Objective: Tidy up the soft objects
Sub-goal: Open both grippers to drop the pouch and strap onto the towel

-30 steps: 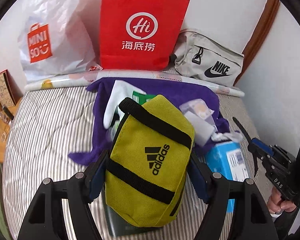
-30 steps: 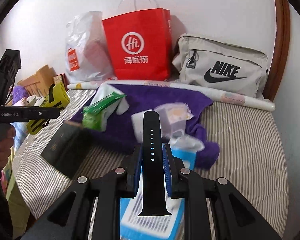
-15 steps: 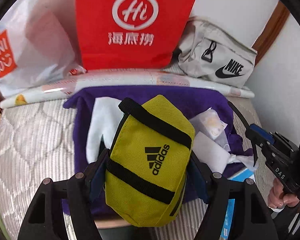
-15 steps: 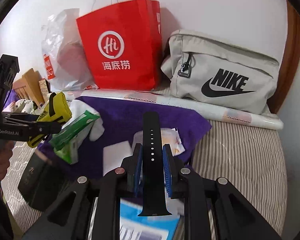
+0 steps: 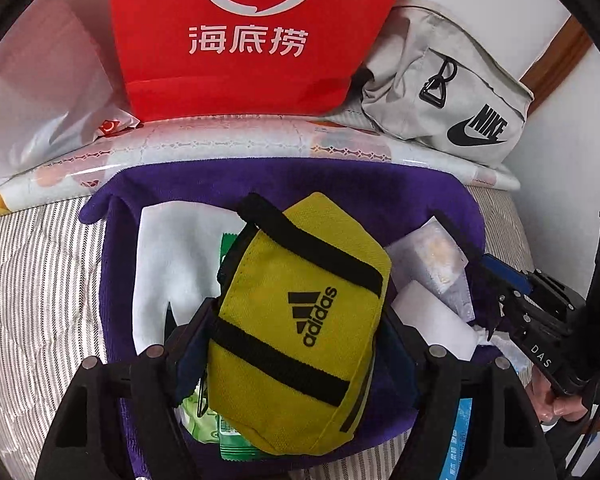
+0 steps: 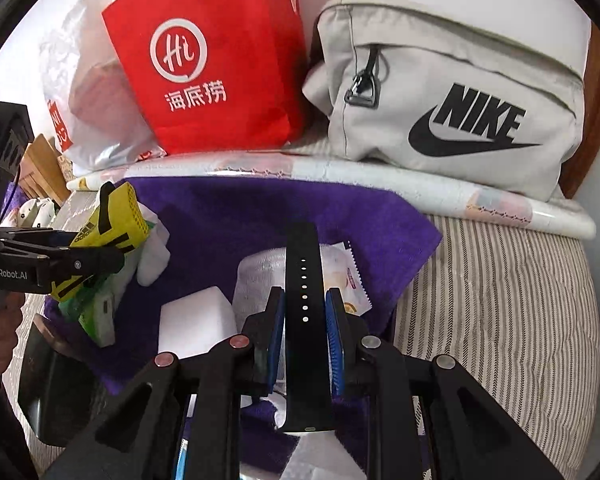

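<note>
The left gripper (image 5: 296, 344) is clenched on a yellow Adidas pouch (image 5: 300, 320), its 2 fingers pressing the pouch's lower sides so the pouch sticks up and forward between them. From the right wrist view the same pouch (image 6: 108, 224) is held above the left part of a purple towel (image 6: 260, 216), off the surface.

The right gripper (image 6: 304, 320) is clamped on a black strap (image 6: 304, 300) with a row of small holes. The strap stands upright between the blue pads (image 6: 334, 328), its upper end rising past the fingertips and its lower end reaching back toward the camera.

The purple towel lies spread on a striped bed (image 6: 500, 300). On the towel lie a white cloth (image 5: 172, 256), a green packet (image 5: 232, 440) partly hidden under the pouch, a white foam block (image 6: 196, 324) and a clear snack packet (image 5: 436, 256). A blue-and-white package (image 5: 460, 440) shows at the towel's near right edge.

Behind the towel a rolled printed sheet (image 6: 340, 172) runs across the bed. Beyond it, against the wall, stand a translucent white plastic bag (image 6: 88, 92), a red paper bag (image 6: 212, 60) with a white Hi logo, and a grey Nike bag (image 6: 452, 92).
</note>
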